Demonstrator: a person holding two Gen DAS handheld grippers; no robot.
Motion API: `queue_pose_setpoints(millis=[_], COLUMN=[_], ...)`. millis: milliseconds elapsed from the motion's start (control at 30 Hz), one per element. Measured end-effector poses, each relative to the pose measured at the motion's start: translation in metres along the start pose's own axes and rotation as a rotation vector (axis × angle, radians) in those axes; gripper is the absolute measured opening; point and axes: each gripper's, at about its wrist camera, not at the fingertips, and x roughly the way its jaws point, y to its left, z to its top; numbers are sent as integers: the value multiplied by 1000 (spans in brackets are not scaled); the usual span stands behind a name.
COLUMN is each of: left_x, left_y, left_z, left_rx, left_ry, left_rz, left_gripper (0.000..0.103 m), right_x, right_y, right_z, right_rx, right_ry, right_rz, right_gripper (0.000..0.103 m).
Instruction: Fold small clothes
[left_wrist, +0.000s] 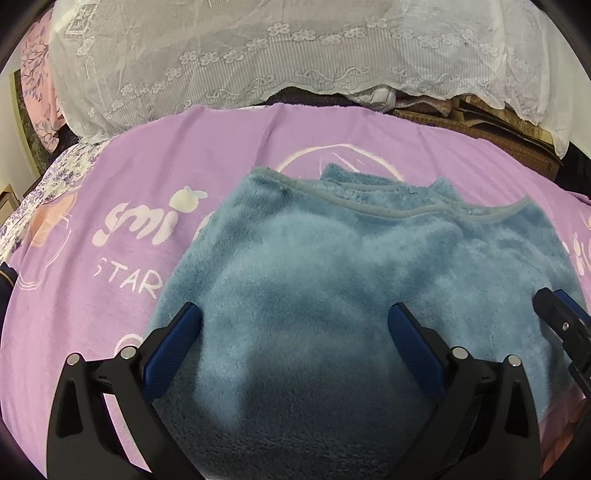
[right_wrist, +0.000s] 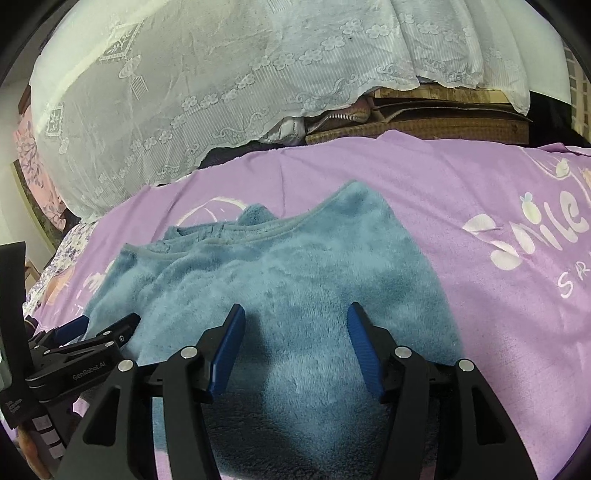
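Note:
A fluffy blue fleece garment lies flat on a purple blanket, its grey-trimmed edge on the far side. My left gripper hovers over the near part of the garment with its blue pads wide apart and nothing pinched between them. In the right wrist view the same garment lies under my right gripper, which is open too, its pads spread over the fleece without pressing it. The left gripper shows at that view's left edge. The right gripper pokes in at the left wrist view's right edge.
The purple blanket has white lettering and covers a bed. Behind it a white lace cloth drapes over a pile of things, with a woven mat and bundled fabric beneath. Floral bedding shows at the left.

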Motion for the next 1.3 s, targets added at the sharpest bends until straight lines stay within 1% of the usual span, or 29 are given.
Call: queue_pose_setpoints(millis=[200,300,367,433,533,833,933,1000,1100,1167,1233,1300], left_x=[-10,-20,-23,-18,-1,-4,-10,-18,-32,-37,-34,-26], left_y=[-3,-2,-3,-6,-14,-15,-14,-14,-18,-24,-30,-39], left_z=[1,3,3,2,-1,-3,-2,-1,1,0,-2,-6], left_rx=[8,-2,-2,14,49,54,48,35,36,52,67,98], left_ry=[-33,-64,-74,-58,9,-4,-16,-29,-61,-72,-59,-34], left_rz=[-12,-45,-63,-52,-35,-26,-36,-66,-94,-103,-110,-94], left_gripper=[99,99,99,99,99,99,99,99,99,99,99,99], right_x=[-8,-16,-16,-11,-6,-8,-16,-25,-43,-59,-71,-79], right_y=[-1,-2,-4,-8,-11,-10,-12,-13,-12,-11,-12,-15], right_z=[2,5,7,6,4,3,2,1,-1,-10,-22,-34], right_rx=[4,9,8,18,24,29,47,61,77,87,92,108], right_ry=[-21,-51,-53,-33,-8,-21,-32,-42,-72,-88,-88,-78], right_rz=[8,0,-8,-19,-22,-3,13,22,39,56,51,44], right_gripper=[58,58,58,58,58,59,59,59,59,59,59,59])
